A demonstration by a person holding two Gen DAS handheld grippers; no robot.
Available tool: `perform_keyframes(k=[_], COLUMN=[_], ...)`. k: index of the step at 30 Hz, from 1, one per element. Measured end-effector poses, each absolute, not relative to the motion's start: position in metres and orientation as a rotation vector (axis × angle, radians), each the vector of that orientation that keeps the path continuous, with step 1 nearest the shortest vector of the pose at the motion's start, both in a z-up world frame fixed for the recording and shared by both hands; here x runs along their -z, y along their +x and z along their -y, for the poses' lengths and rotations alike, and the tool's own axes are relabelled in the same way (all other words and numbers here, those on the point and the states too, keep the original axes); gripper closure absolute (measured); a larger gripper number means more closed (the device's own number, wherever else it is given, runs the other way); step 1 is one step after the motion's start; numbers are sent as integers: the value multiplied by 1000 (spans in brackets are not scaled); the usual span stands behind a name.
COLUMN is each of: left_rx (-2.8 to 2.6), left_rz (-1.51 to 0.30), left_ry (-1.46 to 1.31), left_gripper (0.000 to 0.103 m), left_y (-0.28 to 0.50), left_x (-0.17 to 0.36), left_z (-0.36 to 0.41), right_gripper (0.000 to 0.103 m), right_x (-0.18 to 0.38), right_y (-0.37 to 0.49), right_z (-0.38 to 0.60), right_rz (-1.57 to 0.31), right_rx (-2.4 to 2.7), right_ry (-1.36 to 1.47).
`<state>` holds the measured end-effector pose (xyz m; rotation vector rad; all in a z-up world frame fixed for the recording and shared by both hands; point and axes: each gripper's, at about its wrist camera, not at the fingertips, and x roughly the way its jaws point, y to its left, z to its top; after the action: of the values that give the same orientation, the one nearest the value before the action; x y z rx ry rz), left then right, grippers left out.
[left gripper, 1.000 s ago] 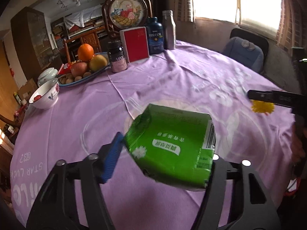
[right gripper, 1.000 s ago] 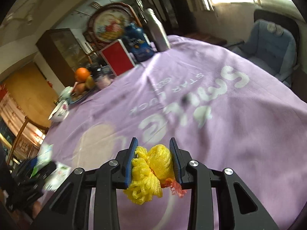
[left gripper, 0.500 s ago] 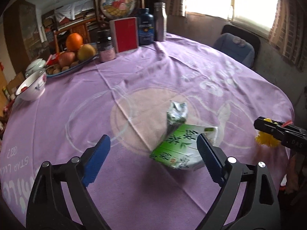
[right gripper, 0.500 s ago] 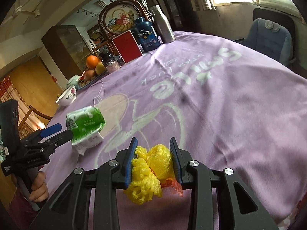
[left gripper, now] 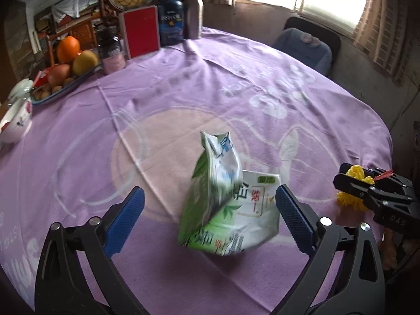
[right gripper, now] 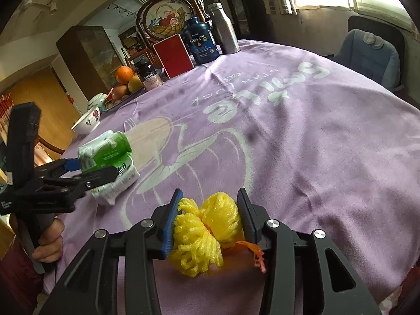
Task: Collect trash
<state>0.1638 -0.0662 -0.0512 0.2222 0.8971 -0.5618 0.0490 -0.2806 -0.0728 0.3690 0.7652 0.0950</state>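
Observation:
A crumpled green and white package (left gripper: 225, 210) lies on the purple tablecloth (left gripper: 183, 92), blurred and tipped up on one end. My left gripper (left gripper: 208, 190) straddles it with jaws opening wide, and its blue pads stand clear of the package. In the right wrist view the same package (right gripper: 110, 152) sits just past the left gripper (right gripper: 94, 169). My right gripper (right gripper: 210, 193) holds a yellow foam net (right gripper: 210, 223) with an orange strip. Its jaws are opening, and the net still fills the gap and touches both pads. It hovers low near the table's near edge.
At the far side stand a red box (left gripper: 141, 34), a blue fish oil bottle (left gripper: 172, 18), a steel bottle (left gripper: 193, 10) and a dark jar (left gripper: 113, 55). A fruit tray (left gripper: 65, 78) and bowl (left gripper: 15, 123) sit left. A padded chair (left gripper: 304, 50) stands beyond the table.
My left gripper has opened and let go of the green package, which dropped onto the cloth. The right gripper's jaws have widened slightly around the yellow net.

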Motion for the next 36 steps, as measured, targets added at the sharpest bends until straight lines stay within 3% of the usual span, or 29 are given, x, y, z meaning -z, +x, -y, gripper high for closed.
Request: perform_keyframes(k=[12, 22, 24, 25, 36], left_rx=[643, 582, 593, 608, 582], left_rz=[-945, -951, -941, -942, -772], left_ry=[301, 205, 218, 220, 231], left_gripper=[7, 7, 20, 31, 32], left_y=[154, 172, 169, 169, 135], left_x=[65, 63, 62, 62, 30], left_z=[85, 69, 72, 73, 68], right_gripper=[56, 56, 64, 65, 67], right_x=[73, 73, 73, 73, 48], right_y=[46, 45, 44, 43, 20], right_z=[279, 279, 279, 280, 283], right_rz=[-762, -758, -747, -743, -673], right_rx=[-106, -104, -93, -93, -87], right_ry=[352, 347, 338, 344, 330])
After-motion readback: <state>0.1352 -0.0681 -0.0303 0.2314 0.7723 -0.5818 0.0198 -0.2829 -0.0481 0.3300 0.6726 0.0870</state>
